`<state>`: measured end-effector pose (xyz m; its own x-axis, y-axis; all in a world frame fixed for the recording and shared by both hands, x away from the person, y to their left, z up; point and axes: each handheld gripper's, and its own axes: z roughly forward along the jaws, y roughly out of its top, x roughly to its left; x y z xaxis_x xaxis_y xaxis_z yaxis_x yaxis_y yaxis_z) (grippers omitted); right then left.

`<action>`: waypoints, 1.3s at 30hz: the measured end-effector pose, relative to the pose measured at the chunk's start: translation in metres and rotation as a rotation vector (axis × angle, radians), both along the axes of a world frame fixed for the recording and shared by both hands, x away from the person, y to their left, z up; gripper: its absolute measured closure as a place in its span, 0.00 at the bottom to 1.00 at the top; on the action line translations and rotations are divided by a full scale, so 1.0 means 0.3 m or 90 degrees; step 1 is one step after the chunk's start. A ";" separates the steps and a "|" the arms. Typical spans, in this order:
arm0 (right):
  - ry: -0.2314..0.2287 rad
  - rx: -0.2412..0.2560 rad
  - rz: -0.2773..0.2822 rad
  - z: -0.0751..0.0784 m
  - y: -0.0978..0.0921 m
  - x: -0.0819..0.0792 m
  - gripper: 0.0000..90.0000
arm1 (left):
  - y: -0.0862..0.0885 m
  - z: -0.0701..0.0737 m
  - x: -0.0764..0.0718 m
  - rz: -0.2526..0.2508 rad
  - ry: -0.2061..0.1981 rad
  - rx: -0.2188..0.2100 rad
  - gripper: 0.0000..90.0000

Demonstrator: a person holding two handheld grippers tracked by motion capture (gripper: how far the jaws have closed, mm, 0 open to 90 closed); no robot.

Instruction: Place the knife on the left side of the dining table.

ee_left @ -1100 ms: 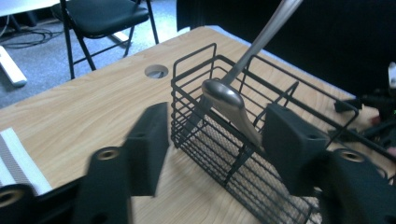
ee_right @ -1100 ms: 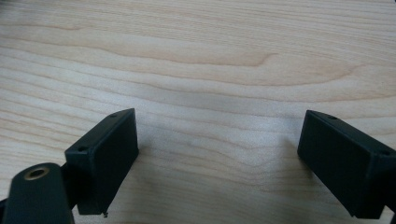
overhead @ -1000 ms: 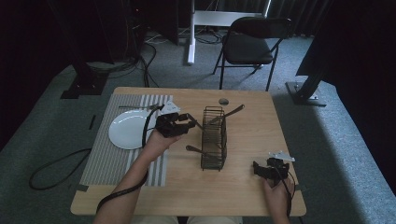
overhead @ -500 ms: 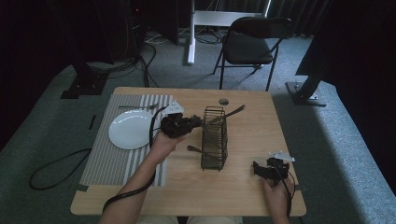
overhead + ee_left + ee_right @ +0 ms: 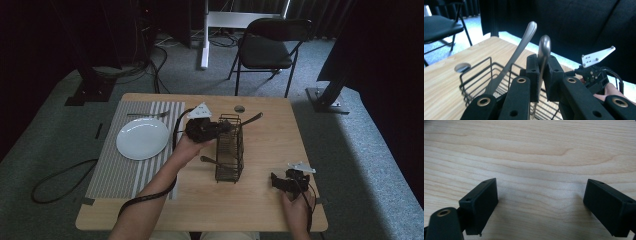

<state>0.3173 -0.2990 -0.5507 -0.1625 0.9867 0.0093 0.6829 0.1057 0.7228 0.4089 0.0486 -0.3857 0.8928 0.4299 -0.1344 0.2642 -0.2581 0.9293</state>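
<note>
Left gripper [image 5: 224,127] clamps a utensil handle at the wire basket's [image 5: 230,159] far end.

High view: the left forearm reaches diagonally to the basket; the right gripper [image 5: 278,181] rests on the worktop [image 5: 260,210] near it. Left gripper view: closed pads pinch a polished steel handle [image 5: 544,47], upright over the basket beside another handle [image 5: 520,51]. Right gripper view: the right gripper gapes wide, empty.

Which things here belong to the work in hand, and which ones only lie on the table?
In the work: left gripper, shut on a utensil handle; wire basket; second handle inside.

Lying about: plate, fork, striped mat, small disc.
</note>
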 end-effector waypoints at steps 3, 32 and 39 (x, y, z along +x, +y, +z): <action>0.000 0.000 0.000 0.000 0.000 0.000 0.13 | -0.021 -0.014 0.018 -0.006 -0.009 -0.028 0.93; 0.000 0.001 -0.001 0.000 0.000 0.000 0.13 | -0.057 0.164 -0.034 -0.020 -0.055 -0.039 0.93; 0.001 0.001 0.000 0.000 0.000 0.000 0.13 | -0.020 0.271 -0.080 -0.006 -0.081 -0.045 0.94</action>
